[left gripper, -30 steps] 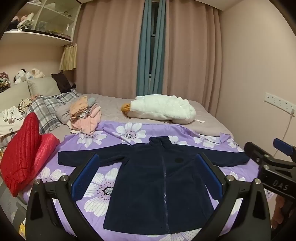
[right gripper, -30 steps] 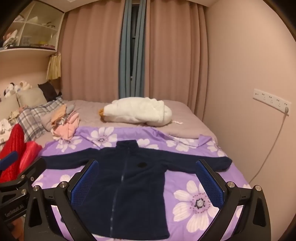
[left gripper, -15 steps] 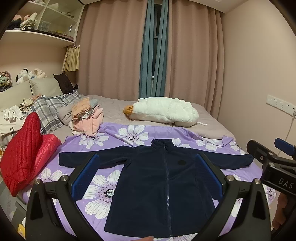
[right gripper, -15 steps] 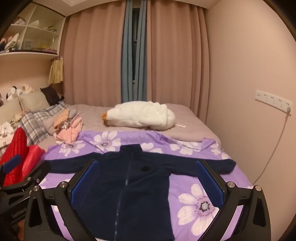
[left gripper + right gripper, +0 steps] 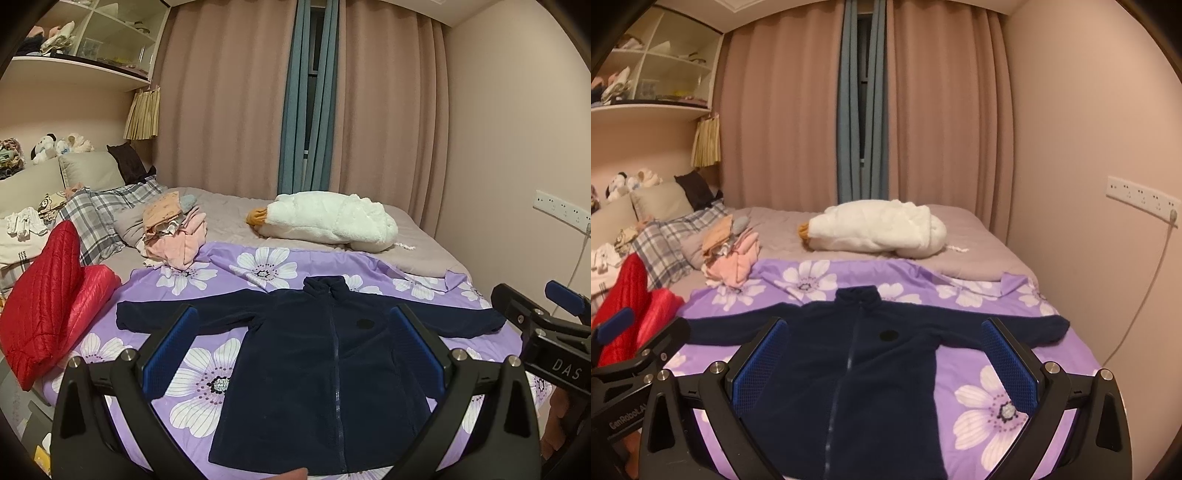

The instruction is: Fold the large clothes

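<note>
A dark navy zip jacket (image 5: 325, 373) (image 5: 857, 373) lies flat and face up on a purple flowered sheet (image 5: 207, 384) (image 5: 990, 398), both sleeves spread out sideways and the collar pointing to the far side. My left gripper (image 5: 293, 347) hovers open above the jacket's lower half, nothing between its blue pads. In the same way my right gripper (image 5: 884, 354) hangs open over the jacket's body, holding nothing. In each wrist view the other gripper shows at the frame's edge.
A white fluffy garment (image 5: 328, 221) lies on the far part of the bed. A pile of pink and peach clothes (image 5: 173, 236) sits at the back left, with a red quilted jacket (image 5: 48, 306) at the left edge. Wall sockets (image 5: 1141, 197) and a cable are on the right.
Both grippers have risen and tilted up a little, so the jacket sits lower in both views and more of the curtains shows. The jacket has not moved.
</note>
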Motion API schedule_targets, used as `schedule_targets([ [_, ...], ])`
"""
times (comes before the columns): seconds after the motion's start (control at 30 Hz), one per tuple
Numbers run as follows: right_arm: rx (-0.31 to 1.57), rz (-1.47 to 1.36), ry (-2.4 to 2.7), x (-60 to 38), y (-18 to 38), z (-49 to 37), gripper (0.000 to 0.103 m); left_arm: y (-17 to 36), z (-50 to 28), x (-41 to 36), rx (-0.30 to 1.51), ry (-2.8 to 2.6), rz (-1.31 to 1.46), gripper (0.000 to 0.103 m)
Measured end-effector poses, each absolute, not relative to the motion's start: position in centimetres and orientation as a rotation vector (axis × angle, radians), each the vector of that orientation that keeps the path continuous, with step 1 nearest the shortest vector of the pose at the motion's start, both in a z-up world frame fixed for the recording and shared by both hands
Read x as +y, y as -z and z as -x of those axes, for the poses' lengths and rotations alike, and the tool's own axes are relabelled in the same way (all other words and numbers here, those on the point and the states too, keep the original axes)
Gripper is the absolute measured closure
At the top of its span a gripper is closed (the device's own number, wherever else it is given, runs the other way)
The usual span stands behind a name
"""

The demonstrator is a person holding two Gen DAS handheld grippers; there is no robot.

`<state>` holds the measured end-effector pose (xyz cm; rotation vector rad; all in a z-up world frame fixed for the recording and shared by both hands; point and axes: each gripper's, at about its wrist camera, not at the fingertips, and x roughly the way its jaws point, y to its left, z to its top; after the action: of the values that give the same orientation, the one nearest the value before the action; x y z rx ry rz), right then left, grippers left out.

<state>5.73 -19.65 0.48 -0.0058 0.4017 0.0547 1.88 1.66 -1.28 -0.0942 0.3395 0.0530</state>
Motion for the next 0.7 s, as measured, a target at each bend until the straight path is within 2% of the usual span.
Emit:
schedule_targets([
  [0.37, 0.391, -0.023, -0.042, -20.3, 0.5, -6.4, 0.000, 1.9, -3.1, 2.0, 0.347, -0.049, 0.106, 0.000],
  [0.7, 0.384, -0.035, 0.003, -20.9, 2.7, -7.7, 0.000, 2.9, -3.8, 3.3, 0.270, -0.035, 0.155, 0.000],
])
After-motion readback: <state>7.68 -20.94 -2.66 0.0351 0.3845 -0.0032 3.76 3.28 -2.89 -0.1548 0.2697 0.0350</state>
